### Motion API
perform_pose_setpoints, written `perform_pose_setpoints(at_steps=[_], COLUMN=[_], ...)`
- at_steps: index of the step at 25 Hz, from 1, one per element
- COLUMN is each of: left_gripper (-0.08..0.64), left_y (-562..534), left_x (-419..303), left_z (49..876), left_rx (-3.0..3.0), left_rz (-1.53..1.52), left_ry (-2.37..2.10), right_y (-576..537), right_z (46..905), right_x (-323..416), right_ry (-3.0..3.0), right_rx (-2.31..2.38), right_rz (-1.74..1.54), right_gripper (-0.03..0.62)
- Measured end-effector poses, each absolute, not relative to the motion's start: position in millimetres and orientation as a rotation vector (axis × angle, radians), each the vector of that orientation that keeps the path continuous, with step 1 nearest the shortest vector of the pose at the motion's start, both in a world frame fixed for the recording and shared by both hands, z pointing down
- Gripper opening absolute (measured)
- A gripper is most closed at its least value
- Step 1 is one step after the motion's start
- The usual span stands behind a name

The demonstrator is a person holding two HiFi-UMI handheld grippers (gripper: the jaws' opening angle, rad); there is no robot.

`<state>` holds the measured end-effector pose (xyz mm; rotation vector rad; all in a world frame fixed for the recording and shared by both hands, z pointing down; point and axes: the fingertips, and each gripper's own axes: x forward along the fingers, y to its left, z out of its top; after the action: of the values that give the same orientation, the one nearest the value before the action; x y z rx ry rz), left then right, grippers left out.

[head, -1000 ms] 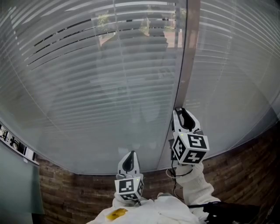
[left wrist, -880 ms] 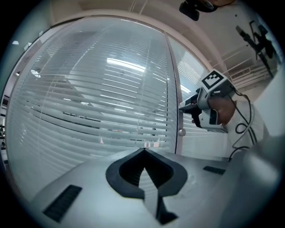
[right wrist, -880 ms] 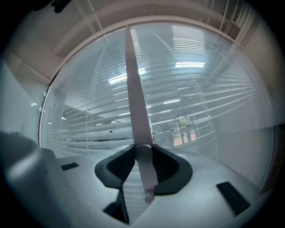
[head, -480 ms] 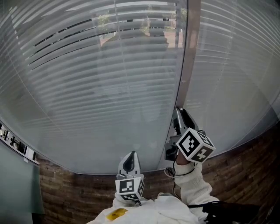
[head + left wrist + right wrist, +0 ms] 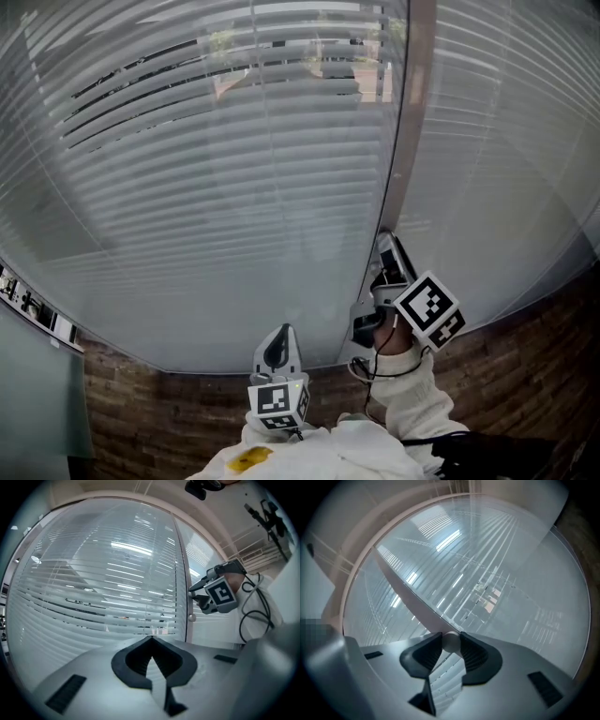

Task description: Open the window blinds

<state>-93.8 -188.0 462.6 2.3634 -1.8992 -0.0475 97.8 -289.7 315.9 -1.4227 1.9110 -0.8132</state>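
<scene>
Slatted blinds (image 5: 234,187) behind glass, right tongs (image 5: 450,637) gripping mullion-edge knob (image 5: 451,644)

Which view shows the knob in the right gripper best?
The right gripper view: the right gripper presses its pads on the white knob, seen large. The left gripper view shows a tiny knob by that gripper's tips. The head view shows the gripper, not the knob.

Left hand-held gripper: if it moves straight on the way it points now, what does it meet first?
Most likely the white horizontal-slat window blinds, left of the pale vertical frame post. Nothing shows between the left hand-held gripper and them; depth is unclear.
</scene>
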Motion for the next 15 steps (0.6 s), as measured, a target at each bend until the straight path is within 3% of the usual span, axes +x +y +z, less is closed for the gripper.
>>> perform_pose_setpoints(at_steps=[8,13,15], left_gripper=[-0.002,-0.002,-0.002], left_y=[-189,-193,-193], left_x=[-92,-91,-90], left_z=[464,464,463], left_rx=[2.369,2.373,2.378], left_rz=[-0.045,-0.051,-0.053], left_ry=[-1.884,-1.874,-1.870], right_y=[-290,-287,-283], right_z=[317,314,318], right_x=[100,90,89], right_ry=[1.798,2.123,2.314], right_rx=[-1.290,-1.416,-1.535], right_rz=[-0.944,-0.678,-0.482], right_gripper=[0.132,0.137,0.170])
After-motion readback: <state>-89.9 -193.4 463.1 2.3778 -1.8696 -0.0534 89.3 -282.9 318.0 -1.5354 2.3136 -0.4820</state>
